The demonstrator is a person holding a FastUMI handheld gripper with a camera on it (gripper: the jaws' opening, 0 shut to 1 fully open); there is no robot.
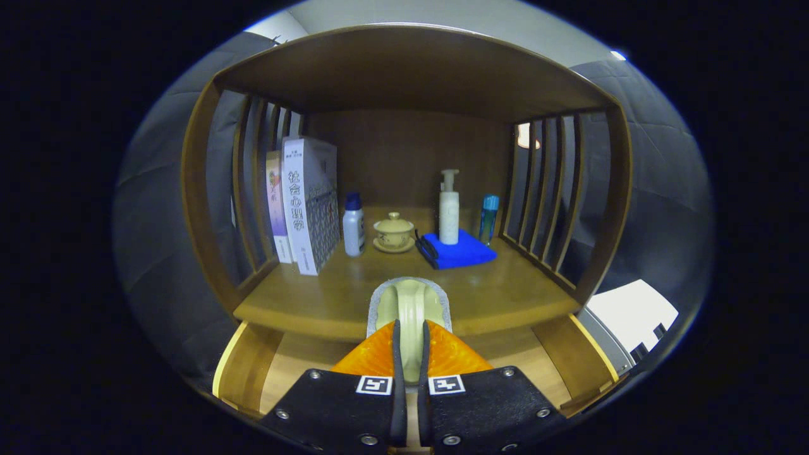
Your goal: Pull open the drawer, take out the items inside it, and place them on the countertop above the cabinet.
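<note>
Gripper view looks into a wooden cabinet (404, 69) with slatted sides. The gripper (409, 354) has its two orange-and-black fingers (373, 360) drawn almost together, pinching a pale green, handle-like part of a scrubbing tool (409, 303) whose grey spongy pad rises just ahead of the fingertips. Both fingers press on that green part, so the item is held, raised above the open drawer (253, 366), whose light wooden walls show on either side below the fingers.

Beyond the held item lies the countertop (303, 297). At its left stand two upright books (306, 205), a thinner one beside a thicker one. Just right of them is a small white bottle with a blue cap (353, 224), then a yellowish lidded cup on a saucer (394, 232). Further right, a white pump bottle (449, 207) stands on a folded blue cloth (458, 251), with a slim blue bottle (488, 218) beside it, near the right slats.
</note>
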